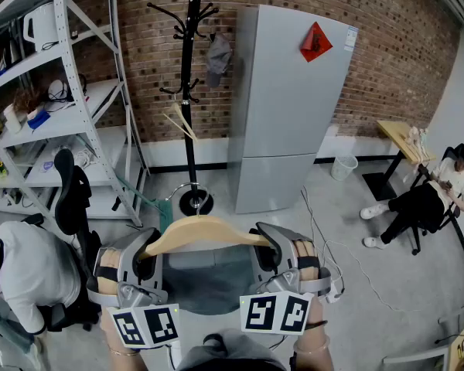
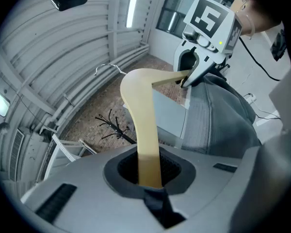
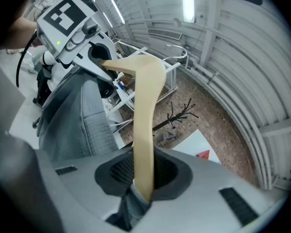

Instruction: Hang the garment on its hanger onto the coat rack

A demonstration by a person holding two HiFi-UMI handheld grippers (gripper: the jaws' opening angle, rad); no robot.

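The left claw (image 1: 148,252) and right claw (image 1: 266,247) each clamp one end of the hanger (image 1: 205,230), holding it level so the garment (image 1: 209,280) drapes freely, well short of the coat rack (image 1: 189,91).

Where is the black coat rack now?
In the head view, the coat rack stands upper centre against the brick wall, between the metal shelving at left and the grey refrigerator at right.
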